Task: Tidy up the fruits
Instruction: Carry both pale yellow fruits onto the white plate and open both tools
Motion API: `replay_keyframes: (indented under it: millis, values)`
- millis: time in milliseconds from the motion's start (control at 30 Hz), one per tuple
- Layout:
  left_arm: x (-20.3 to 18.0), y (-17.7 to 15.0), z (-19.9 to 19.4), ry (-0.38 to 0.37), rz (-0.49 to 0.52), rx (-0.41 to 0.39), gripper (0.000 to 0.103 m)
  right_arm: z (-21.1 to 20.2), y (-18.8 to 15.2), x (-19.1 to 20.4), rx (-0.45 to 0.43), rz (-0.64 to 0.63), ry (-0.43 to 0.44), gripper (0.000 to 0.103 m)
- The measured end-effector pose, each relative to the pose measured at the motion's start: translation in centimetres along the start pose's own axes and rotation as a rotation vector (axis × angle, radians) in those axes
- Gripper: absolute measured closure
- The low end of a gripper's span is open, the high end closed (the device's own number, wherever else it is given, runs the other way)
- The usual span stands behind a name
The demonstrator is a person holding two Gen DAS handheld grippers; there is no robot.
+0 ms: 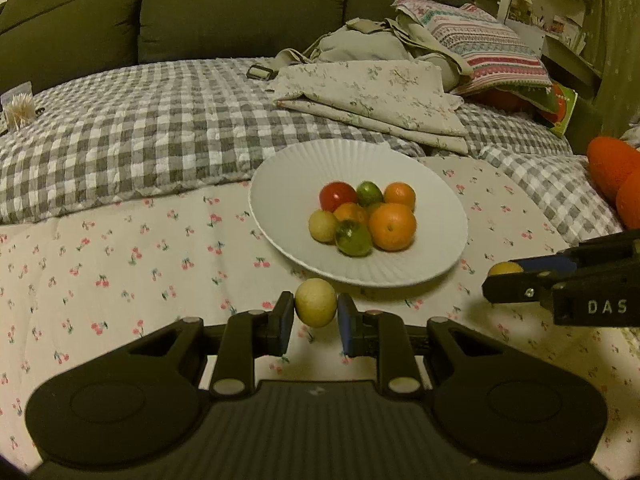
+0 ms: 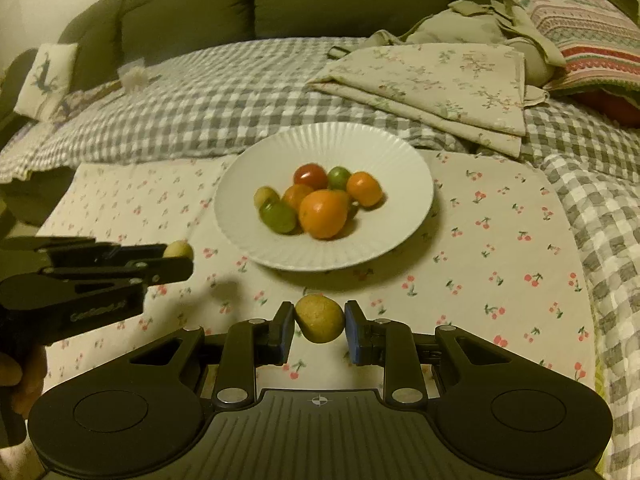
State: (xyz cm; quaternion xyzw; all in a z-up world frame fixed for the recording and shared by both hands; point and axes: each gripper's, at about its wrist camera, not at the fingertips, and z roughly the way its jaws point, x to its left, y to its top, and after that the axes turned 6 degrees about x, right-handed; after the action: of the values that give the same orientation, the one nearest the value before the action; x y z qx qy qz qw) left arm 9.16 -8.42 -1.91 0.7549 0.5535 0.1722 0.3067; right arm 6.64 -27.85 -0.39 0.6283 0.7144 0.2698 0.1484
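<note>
Both grippers carrying yellow fruits toward the plate

Left gripper (image 1: 316,318) pinches a pale yellow fruit (image 1: 315,303) just short of the white plate (image 1: 280,184). Right gripper (image 2: 319,328) clamps a darker yellow fruit (image 2: 320,319); best released low, beside the piled fruits (image 2: 320,200).

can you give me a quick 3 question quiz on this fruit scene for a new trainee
1. True or false: each pair of tongs is shut on a small yellow fruit.
2. How many fruits lie on the white plate?
A) four B) seven C) ten
3. What does the plate rest on?

Key
1. True: the left tongs grip a pale yellow fruit, and the right tongs grip a darker yellow fruit.
2. B: three orange fruits, two green, one red tomato and one yellow.
3. A cherry-print cloth spread over a checked blanket.
</note>
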Motion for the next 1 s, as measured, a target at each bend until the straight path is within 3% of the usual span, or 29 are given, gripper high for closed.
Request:
replay_keyframes:
  millis: [400,767,1000]
  values:
    - [0.9,5.1,3.9,-0.020,-0.044,-0.053,0.081,2.2,3.0,-2.5,-0.050,-0.022,-0.037,0.077]
    - [2.3,7.4,7.9,-0.050,-0.114,-0.004,0.081,4.5,4.7,-3.3,-0.115,-0.148,-0.026,0.077]
    - [2.9,7.6,9.3,-0.087,-0.140,0.023,0.081,5.9,4.6,-3.1,-0.106,-0.233,-0.036,0.077]
